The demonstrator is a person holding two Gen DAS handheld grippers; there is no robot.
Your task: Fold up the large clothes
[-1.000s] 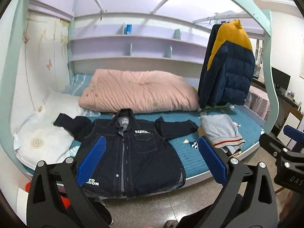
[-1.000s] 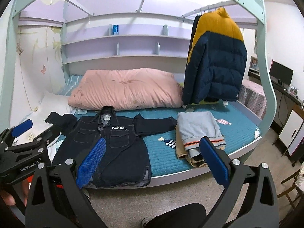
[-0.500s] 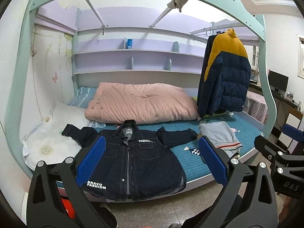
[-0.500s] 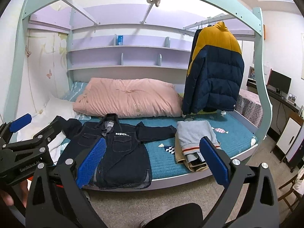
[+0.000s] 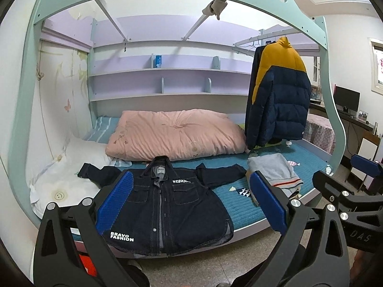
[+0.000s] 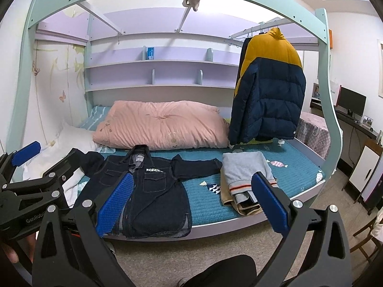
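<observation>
A dark denim jacket [image 5: 167,205] is seen spread face up, sleeves out, on the teal bed [image 5: 241,205] directly ahead of the left hand-held gripper [image 5: 189,203], whose two blue-padded fingers are held wide apart and grip nothing. "BRAVO FASHION" can be read in white near the jacket's hem, and the same words, smaller, are printed above one chest pocket; the collar label is too small to be read. The jacket's hem is draped over the bed's front edge. In the right wrist view the right hand-held gripper [image 6: 191,201] is likewise spread open and empty, with the jacket ahead and to its left and one small stack of folded clothes [image 6: 244,179], grey on top, ahead and to its right. "GenRobo", cut off, is printed on the left tool as seen from the right, and "DAS" is legible on the right tool as seen from the left. Beyond the jacket one pink duvet [image 5: 174,134] is bunched, one white pillow [image 5: 59,181] is partly cut off to the left, and one navy and yellow puffer coat [image 5: 277,95] is hung from a rail. A small blue box [image 6: 150,53] on the upper of two shelves cannot be read.
</observation>
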